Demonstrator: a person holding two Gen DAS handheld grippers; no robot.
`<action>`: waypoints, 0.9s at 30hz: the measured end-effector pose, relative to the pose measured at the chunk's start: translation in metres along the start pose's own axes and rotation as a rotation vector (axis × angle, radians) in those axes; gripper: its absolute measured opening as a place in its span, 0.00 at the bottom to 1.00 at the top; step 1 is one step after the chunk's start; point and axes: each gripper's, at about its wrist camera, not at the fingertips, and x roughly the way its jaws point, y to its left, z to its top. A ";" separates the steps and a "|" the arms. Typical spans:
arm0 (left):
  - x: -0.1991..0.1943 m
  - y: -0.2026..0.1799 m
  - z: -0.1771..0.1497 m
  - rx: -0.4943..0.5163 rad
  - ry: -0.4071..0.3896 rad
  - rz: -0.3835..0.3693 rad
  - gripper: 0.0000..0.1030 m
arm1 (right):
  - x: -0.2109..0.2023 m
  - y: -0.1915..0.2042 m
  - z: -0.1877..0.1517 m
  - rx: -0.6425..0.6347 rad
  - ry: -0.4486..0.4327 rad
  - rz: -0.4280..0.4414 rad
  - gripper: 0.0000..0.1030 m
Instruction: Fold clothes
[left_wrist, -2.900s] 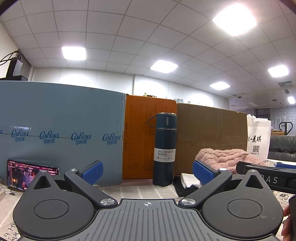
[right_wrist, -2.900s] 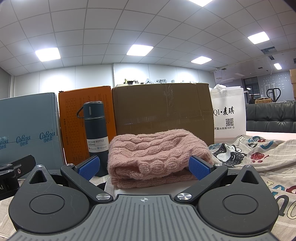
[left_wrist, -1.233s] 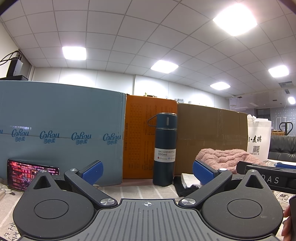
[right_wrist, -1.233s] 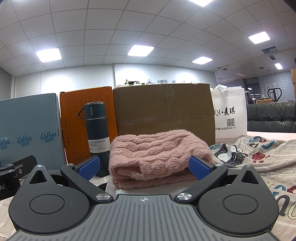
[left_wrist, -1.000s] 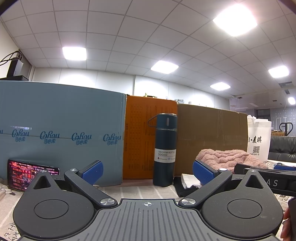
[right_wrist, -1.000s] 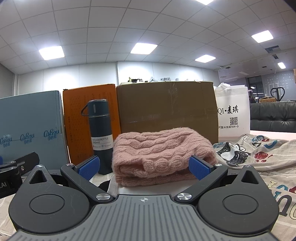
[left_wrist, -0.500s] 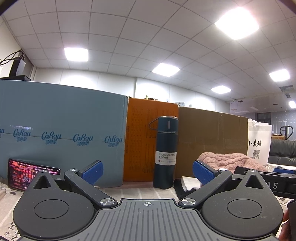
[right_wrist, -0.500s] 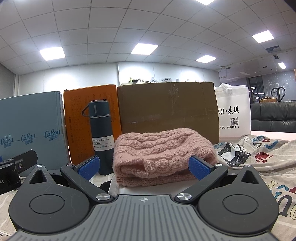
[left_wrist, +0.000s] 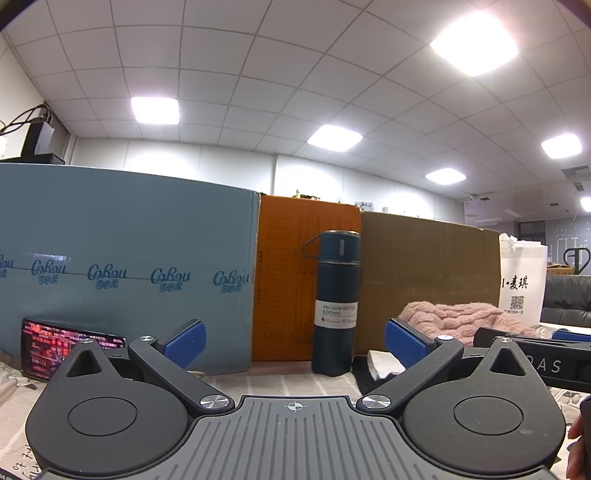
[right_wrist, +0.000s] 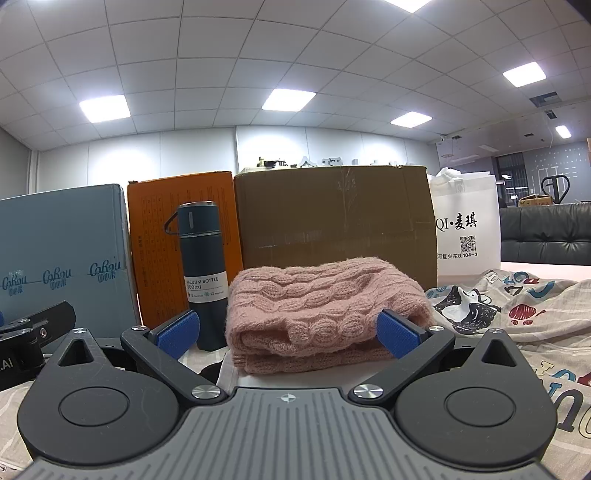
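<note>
Left wrist alone shows a phone (left_wrist: 66, 347); both claws (left_wrist: 293, 338) (right_wrist: 288, 328) gape empty.

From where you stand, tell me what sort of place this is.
Probably an open-plan office: grid ceiling with panel lights, a black leather sofa behind, and shipping boxes like the brown carton on the table.

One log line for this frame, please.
left gripper: open, empty | right gripper: open, empty | pink knit sweater: folded, ahead of right gripper | printed garment: unfolded
</note>
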 end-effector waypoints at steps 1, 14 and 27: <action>0.000 0.000 0.000 0.002 0.000 -0.001 1.00 | 0.000 0.000 0.000 0.002 0.000 0.000 1.00; -0.025 -0.004 0.005 0.017 -0.141 -0.011 1.00 | -0.013 -0.005 0.002 0.041 -0.083 0.045 1.00; -0.095 0.005 0.036 0.051 -0.292 0.133 1.00 | -0.052 0.005 0.021 0.081 -0.173 0.134 1.00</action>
